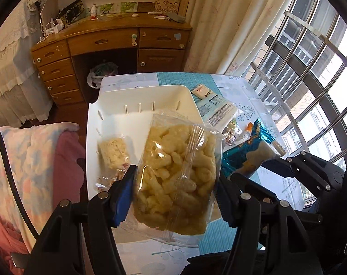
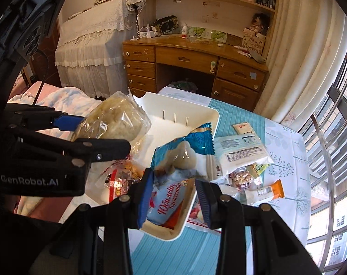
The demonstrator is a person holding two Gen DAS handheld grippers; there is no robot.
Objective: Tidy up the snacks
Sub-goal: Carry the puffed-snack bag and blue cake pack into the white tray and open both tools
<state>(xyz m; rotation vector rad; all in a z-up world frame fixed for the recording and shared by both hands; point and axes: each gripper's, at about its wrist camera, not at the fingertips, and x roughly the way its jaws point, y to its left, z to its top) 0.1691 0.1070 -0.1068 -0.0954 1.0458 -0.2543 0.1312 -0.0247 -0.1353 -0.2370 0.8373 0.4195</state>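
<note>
Pinched between the blue pads of the left hand-held gripper (image 1: 175,197) is a clear bag of pale puffed snacks (image 1: 175,171), lifted above the near half of the white basket (image 1: 141,96). At about three o'clock from it, the right hand-held gripper (image 2: 173,194) is squeezed onto a blue foil snack packet (image 2: 185,155), its jaws nearly together, holding the packet over the basket's near right corner.

Inside the basket, at nine o'clock from the clear bag, lies a small wrapped crumbly cake (image 1: 115,152). A light blue packet with red lettering (image 2: 169,208) rests in the near end of the basket, under the foil packet.

Farther out, at two o'clock on the counter (image 2: 285,155) with its teal and white cloth, loose snacks lie just beside the basket: a white packet with printed text (image 2: 242,151), a small white sachet (image 2: 243,128) and an orange-ended bar (image 2: 265,192).

Beyond, at twelve o'clock, stands a wooden desk (image 1: 118,39) with drawers.
</note>
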